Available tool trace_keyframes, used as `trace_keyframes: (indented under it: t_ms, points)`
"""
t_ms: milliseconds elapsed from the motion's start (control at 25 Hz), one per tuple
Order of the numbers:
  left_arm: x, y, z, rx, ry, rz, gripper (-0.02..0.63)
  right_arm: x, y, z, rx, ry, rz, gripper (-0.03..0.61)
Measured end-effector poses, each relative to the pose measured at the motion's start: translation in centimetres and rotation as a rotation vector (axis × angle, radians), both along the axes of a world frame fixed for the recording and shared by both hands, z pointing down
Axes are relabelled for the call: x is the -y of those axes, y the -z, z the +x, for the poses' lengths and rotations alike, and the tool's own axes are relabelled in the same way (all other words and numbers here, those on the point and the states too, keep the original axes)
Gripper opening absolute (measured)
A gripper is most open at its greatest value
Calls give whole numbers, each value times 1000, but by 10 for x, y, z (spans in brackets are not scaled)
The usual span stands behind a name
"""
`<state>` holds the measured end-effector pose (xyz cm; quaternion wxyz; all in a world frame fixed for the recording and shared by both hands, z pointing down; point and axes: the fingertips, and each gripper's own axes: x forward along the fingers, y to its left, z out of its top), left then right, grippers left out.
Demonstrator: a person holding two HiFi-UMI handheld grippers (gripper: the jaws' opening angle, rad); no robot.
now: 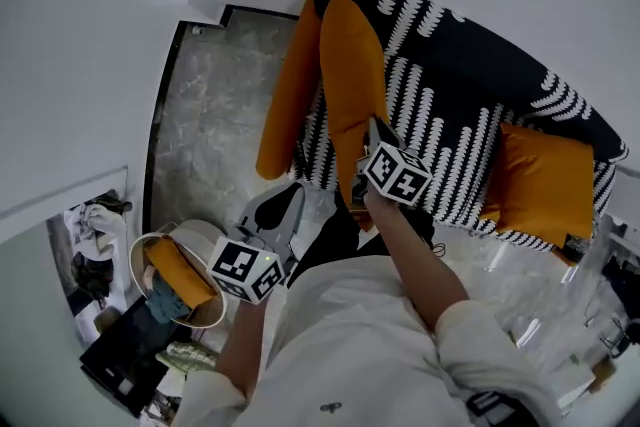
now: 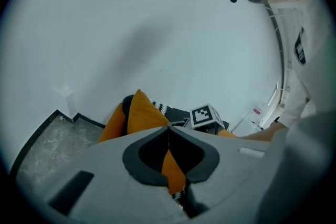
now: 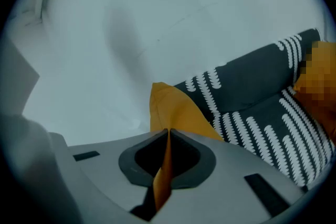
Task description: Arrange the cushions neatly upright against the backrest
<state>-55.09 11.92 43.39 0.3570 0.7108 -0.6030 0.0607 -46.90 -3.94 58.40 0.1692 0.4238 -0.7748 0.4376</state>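
A black sofa [image 1: 470, 85] with a white pattern carries three orange cushions. One tall cushion [image 1: 348, 75] stands on end at the sofa's left part, and my right gripper [image 1: 372, 127] is shut on its edge. In the right gripper view a fold of the orange cushion [image 3: 176, 107] runs pinched between the closed jaws of the right gripper [image 3: 168, 131]. A second cushion [image 1: 288, 95] leans over the left arm. The third cushion [image 1: 540, 180] lies at the right end. My left gripper [image 1: 293, 195] hangs lower left, and the left gripper [image 2: 168, 127] is shut with no cloth clearly gripped.
A round basket [image 1: 140, 255] holding an orange item stands on the floor at the lower left. Marbled grey floor [image 1: 210, 115] runs left of the sofa along a white wall. Clear furniture [image 1: 560, 315] stands at the lower right. The person's body fills the bottom centre.
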Motion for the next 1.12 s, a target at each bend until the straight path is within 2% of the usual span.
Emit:
trace_keyframes:
  t_ms: [200, 360, 600, 640, 720, 760, 960, 1120]
  points:
    - [-32, -5, -18, 6, 69, -33, 12, 0, -29, -39, 43, -80, -85, 14]
    - [-54, -5, -30, 11, 129, -46, 12, -13, -47, -66, 42, -97, -99, 15]
    - [-82, -14, -40, -7, 205, -72, 12, -42, -75, -98, -97, -62, -51, 23]
    - [-86, -15, -40, -10, 212, -74, 12, -45, -71, -106, -128, -45, -25, 69]
    - [-93, -16, -41, -14, 224, -75, 12, -51, -60, -122, -173, 3, 27, 225]
    - [-96, -16, -41, -16, 229, -75, 12, -54, -56, -128, -183, 23, 44, 263]
    - [-103, -14, -38, -12, 239, -68, 12, -60, -45, -119, -169, 17, 30, 264]
    - [-110, -7, -34, 10, 265, -57, 12, -72, -32, -113, -90, 6, -27, 264]
